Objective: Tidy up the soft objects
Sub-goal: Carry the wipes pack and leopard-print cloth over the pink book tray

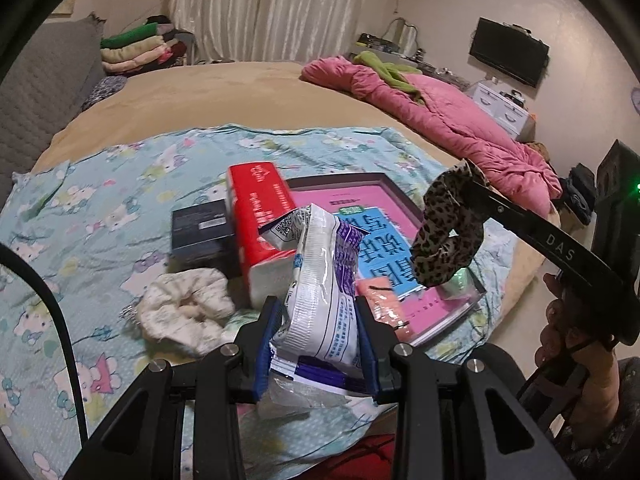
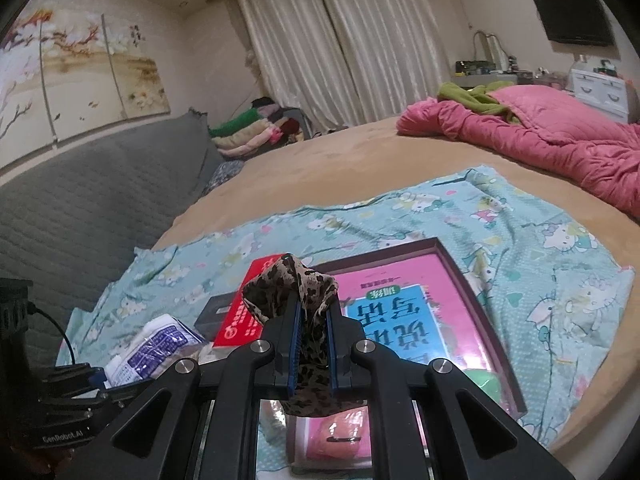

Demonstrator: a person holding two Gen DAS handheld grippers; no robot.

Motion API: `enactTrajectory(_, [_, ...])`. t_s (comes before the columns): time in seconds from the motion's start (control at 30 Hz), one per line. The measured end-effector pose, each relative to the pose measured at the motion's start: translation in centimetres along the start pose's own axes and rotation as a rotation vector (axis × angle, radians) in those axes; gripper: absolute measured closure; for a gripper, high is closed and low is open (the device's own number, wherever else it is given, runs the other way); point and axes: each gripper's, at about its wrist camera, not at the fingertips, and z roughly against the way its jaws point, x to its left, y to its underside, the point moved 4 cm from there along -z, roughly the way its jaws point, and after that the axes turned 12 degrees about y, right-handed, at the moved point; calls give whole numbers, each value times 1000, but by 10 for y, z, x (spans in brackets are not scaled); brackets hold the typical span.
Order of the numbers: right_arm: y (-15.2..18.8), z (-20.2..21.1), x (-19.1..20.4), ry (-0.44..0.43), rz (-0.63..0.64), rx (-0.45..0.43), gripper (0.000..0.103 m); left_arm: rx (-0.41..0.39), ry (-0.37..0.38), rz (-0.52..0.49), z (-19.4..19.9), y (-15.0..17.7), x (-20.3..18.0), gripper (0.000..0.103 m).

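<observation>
My left gripper (image 1: 318,320) is shut on a white and purple plastic packet (image 1: 320,264), which stands up crumpled between the blue pads above the cartoon-print sheet (image 1: 100,208). Held up at the right, my right gripper (image 1: 466,174) is shut on a leopard-print scrunchie (image 1: 448,236). In the right wrist view that scrunchie (image 2: 296,292) bulges above and hangs below the closed right gripper (image 2: 313,320). A white scrunchie (image 1: 186,312) lies on the sheet to the left of the packet. The left gripper (image 2: 100,376) with its packet (image 2: 156,344) shows at the lower left there.
A red tissue pack (image 1: 260,220) and a dark box (image 1: 198,236) sit behind the packet. A pink-and-blue book lies in a dark-rimmed tray (image 1: 340,180). A pink quilt (image 1: 460,120) covers the bed's far right; folded clothes (image 1: 136,50) are stacked at the back left.
</observation>
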Motion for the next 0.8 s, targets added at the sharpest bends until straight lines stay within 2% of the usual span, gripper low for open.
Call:
enactTrajectory(0.47, [-10, 5, -39, 61, -71, -32, 92, 29, 44, -79, -42, -22, -41, 67])
enactTrajectory(0.8, [-5, -2, -68, 122, -127, -18, 92, 88, 33, -69, -77, -19, -49, 67])
